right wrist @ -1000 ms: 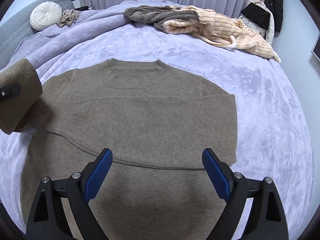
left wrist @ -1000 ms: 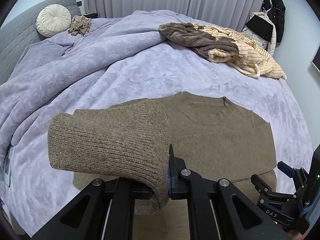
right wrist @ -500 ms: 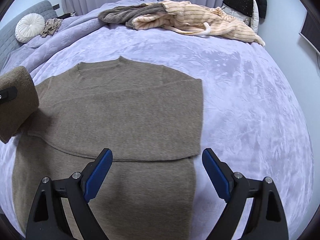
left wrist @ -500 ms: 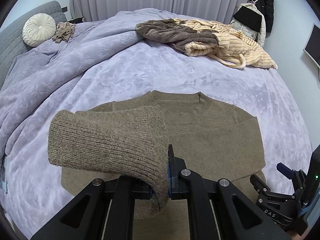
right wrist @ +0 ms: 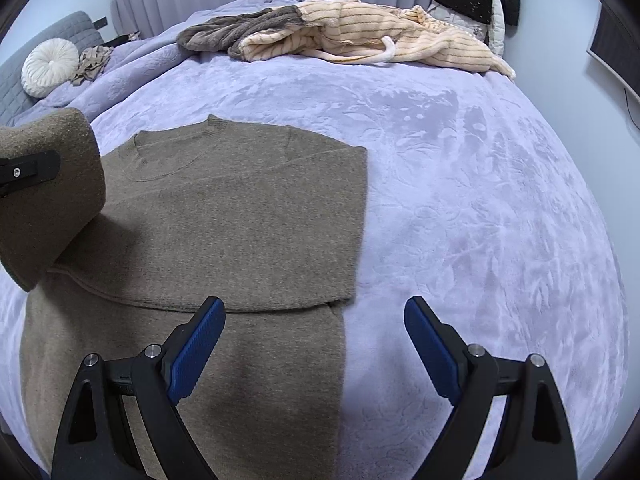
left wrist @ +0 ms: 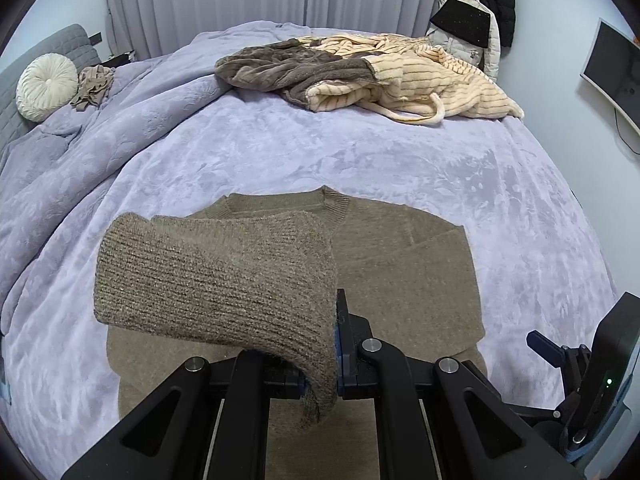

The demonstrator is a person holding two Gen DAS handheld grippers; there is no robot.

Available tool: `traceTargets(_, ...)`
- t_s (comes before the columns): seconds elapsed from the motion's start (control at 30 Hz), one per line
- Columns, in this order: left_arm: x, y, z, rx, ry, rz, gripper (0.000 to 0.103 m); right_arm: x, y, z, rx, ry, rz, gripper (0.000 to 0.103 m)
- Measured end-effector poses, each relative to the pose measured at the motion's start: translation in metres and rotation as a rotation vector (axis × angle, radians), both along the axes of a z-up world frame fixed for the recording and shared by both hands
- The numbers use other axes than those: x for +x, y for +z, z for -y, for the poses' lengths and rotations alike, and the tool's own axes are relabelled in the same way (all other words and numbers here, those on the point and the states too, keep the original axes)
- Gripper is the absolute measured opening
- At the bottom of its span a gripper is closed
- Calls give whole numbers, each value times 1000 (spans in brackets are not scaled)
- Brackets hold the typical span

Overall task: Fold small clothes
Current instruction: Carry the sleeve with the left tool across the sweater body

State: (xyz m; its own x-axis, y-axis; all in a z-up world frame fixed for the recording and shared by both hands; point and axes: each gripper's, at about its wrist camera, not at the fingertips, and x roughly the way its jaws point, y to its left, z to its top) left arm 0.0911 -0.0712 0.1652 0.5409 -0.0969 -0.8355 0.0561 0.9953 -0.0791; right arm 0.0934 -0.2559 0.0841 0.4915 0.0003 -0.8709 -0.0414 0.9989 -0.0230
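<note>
Sweater (right wrist: pixel 240 216) is maybe halfway folded, I'd say: right side already turned in, body flat on the purple blanket (right wrist: pixel 480 200). Left gripper (left wrist: pixel 336 344) is clamped on the left sleeve (left wrist: pixel 216 284), lifted over the body. Right gripper (right wrist: pixel 314 344) hangs wide open, empty, above the hem.

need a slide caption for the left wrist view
Left hand-held gripper shut on a brown sweater sleeve, lifted over the sweater's body on a lavender bed.

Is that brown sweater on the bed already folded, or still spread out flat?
Partly folded. The sweater has one side turned in to a straight edge, and the left gripper holds its other sleeve lifted above it.
</note>
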Motion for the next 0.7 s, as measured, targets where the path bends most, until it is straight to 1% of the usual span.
traceTargets(0.27,2,5,19,10,-22,6,11,-1,5,15,11,-21,17,92)
traceTargets(0.37,4,3,27,17,-33,0,11,-3,7,18,15,-25,24,92)
traceTargets(0.53,7,-7,43,22,-61,-27,11,-10,4,29,15,-51,29,92)
traceTargets(0.7,12,-25,53,41,-58,-53,11,-16,-5,42,22,-73,7,92)
